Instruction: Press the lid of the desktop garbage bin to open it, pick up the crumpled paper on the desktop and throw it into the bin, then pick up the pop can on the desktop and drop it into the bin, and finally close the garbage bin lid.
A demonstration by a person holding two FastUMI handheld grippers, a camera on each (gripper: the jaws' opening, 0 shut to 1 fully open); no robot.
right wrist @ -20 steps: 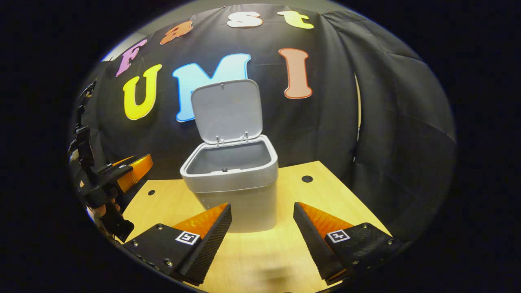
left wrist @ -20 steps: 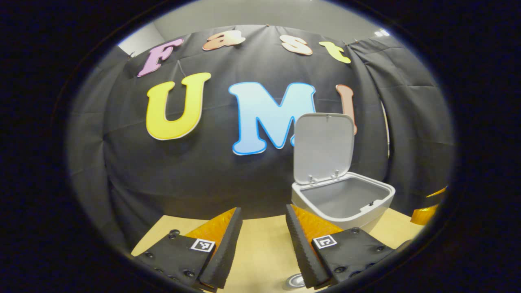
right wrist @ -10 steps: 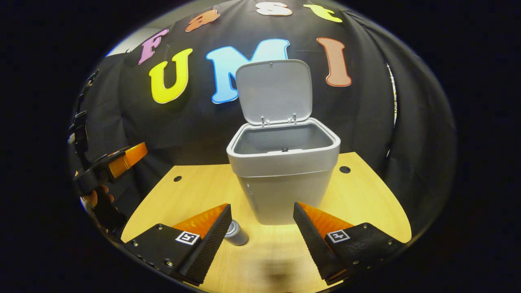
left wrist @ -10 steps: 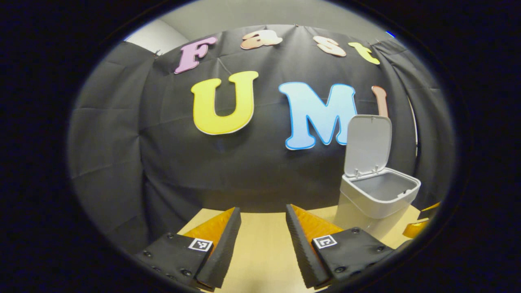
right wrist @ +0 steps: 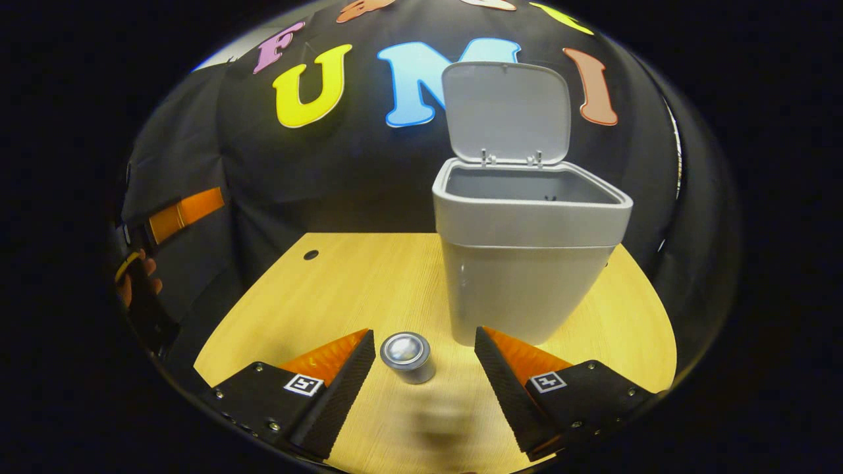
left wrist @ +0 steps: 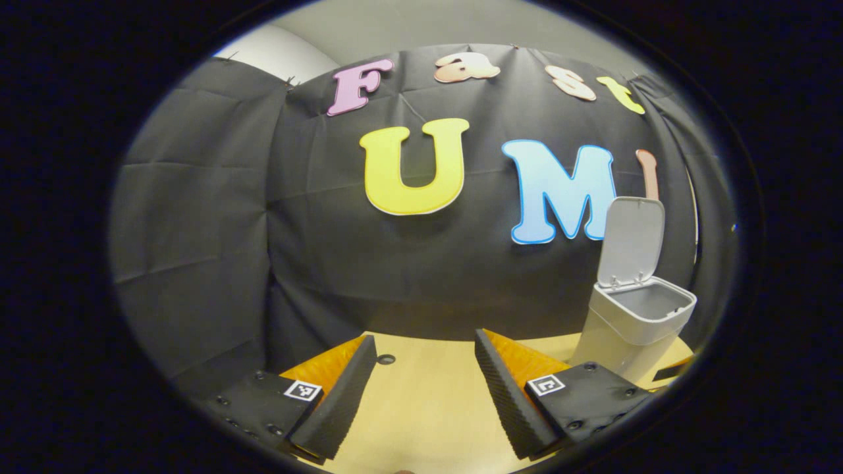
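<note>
The grey desktop bin (right wrist: 523, 263) stands on the wooden table with its lid (right wrist: 506, 112) raised upright at the back. In the left gripper view the same bin (left wrist: 632, 329) stands at the far right. A silver pop can (right wrist: 408, 357) stands upright on the table in front of the bin's left side. My right gripper (right wrist: 425, 375) is open, and the can sits between its fingers without touching them. My left gripper (left wrist: 425, 388) is open over bare table with nothing between its fingers. In the right gripper view the left gripper (right wrist: 178, 214) and the hand holding it appear at the far left.
The wooden table (right wrist: 329, 289) has a small round hole (right wrist: 311, 254) near its back left and ends at the black cloth wall behind the bin. Another hole in the table (left wrist: 386, 359) lies ahead of my left gripper.
My right gripper dropped and moved in, so the can now stands between its fingers and the bin has shifted right. My left gripper swung left, away from the bin.
</note>
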